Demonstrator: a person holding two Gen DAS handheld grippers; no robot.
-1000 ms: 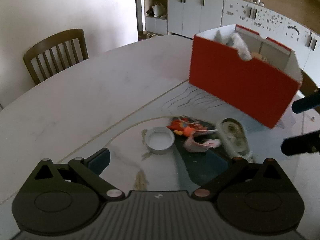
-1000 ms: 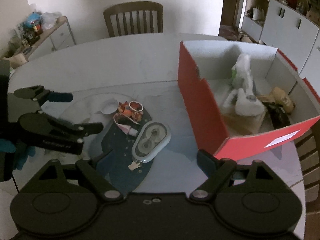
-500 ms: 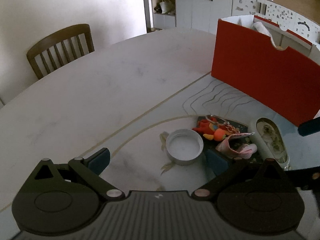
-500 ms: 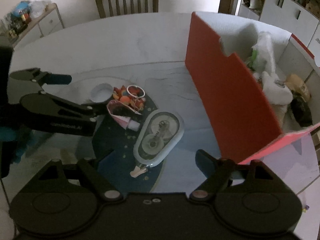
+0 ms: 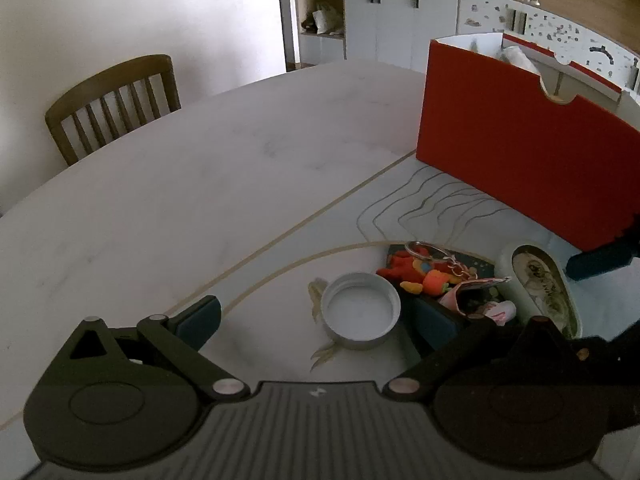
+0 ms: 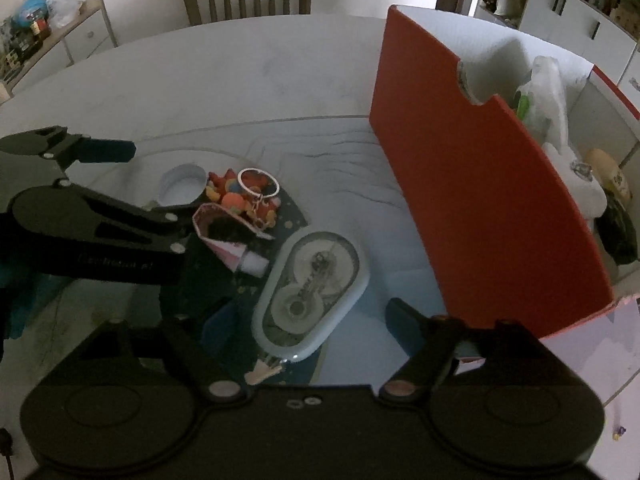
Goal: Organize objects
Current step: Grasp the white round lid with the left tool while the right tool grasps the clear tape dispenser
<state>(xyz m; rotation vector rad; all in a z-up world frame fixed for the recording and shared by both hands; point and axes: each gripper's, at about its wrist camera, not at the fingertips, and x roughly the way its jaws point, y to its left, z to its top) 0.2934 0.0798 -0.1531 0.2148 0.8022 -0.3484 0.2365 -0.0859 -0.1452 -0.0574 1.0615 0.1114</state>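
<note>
Left wrist view: the left gripper (image 5: pixel 316 314) is seen spread wide, its fingers bracketing the white cap (image 5: pixel 361 311), which lies open side up on the marble table (image 5: pixel 180 184). Just right of the cap, an orange plush keychain (image 5: pixel 418 270) and a crumpled pink tube (image 5: pixel 478 300) are crowded together, and a closing finger could easily catch the keychain ring or nudge the tube, so that the shallow cap is pushed aside rather than gripped. Further right lies the oval correction-tape dispenser (image 6: pixel 310 292), translucent and pale blue, with two reels visible inside. In the right wrist view it is framed by the right gripper (image 6: pixel 308 322), also spread and empty. The smooth shell might slip if pinched off-centre. At far right stands the red box (image 6: pixel 472 184), already holding bags and other items.
</note>
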